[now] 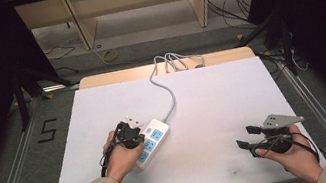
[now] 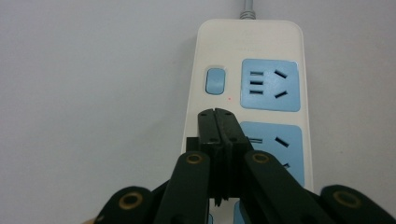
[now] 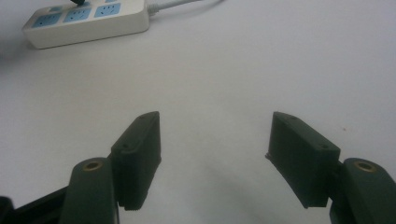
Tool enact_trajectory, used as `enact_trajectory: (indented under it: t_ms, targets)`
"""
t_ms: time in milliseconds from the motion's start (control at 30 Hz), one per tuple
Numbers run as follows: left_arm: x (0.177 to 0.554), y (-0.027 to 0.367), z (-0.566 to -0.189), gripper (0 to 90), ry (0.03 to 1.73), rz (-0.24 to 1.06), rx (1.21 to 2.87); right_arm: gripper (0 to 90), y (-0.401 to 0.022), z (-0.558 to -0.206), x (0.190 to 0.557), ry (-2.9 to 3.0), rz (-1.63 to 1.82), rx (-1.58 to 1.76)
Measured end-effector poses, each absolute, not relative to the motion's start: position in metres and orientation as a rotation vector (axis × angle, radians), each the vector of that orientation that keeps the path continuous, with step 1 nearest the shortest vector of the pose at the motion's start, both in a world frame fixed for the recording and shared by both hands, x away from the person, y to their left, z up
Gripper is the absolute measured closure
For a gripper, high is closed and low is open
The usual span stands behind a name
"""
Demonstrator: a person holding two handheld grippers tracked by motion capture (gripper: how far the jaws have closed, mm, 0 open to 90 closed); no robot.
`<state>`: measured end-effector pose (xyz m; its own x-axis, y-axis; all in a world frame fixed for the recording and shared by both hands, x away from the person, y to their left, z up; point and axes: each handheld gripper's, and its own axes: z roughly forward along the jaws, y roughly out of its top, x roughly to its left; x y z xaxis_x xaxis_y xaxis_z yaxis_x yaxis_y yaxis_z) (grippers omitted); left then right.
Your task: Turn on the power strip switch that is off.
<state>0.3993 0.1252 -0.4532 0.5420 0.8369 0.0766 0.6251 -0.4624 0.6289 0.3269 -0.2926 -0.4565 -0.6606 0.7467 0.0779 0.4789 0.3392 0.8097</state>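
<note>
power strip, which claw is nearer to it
Left. The left claw is shut right over the power strip, near its blue switch. The right claw sits open, well off to its right.

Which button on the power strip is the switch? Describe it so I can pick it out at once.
On the white table, find the cream power strip under the shut left tool. Near its cord end sits the switch: a small blue rounded button left of the first socket, the only blue part without slots.

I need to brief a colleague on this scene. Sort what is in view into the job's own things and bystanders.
In the job:
- power strip with its blue switch
- left tool, shut, tips over the strip near the switch

Lying about:
- right tool, open, empty
- the strip's coiled cable
- white table
</note>
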Motion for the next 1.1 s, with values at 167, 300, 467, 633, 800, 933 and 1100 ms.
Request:
enact_trajectory:
  t_ms: [167, 300, 467, 633, 800, 933, 1100]
  targets:
    - [0.3992, 0.1248, -0.4533, 90.0, 1.183, 0.515, 2.239, 34.7, -0.2925, -0.4566, 0.3268, 2.302, 1.231, 1.093]
    - [0.3992, 0.1246, -0.4532, 90.0, 1.18, 0.521, 2.248, 34.7, -0.2923, -0.4567, 0.3268, 2.303, 1.232, 1.094]
    - [0.3995, 0.1251, -0.4531, 90.0, 1.187, 0.512, 2.247, 34.7, -0.2922, -0.4568, 0.3267, 2.304, 1.232, 1.094]
    - [0.3995, 0.125, -0.4531, 90.0, 1.193, 0.508, 2.245, 34.7, -0.2922, -0.457, 0.3267, 2.305, 1.231, 1.094]
    - [0.3999, 0.1254, -0.453, 90.0, 1.194, 0.503, 2.244, 34.7, -0.2919, -0.457, 0.3267, 2.306, 1.231, 1.098]
    - [0.4006, 0.1255, -0.453, 90.0, 1.199, 0.496, 2.241, 34.7, -0.2918, -0.4571, 0.3266, 2.306, 1.231, 1.096]
    - [0.4013, 0.1254, -0.4525, 90.0, 1.204, 0.489, 2.247, 34.7, -0.2921, -0.4574, 0.3264, 2.311, 1.23, 1.093]
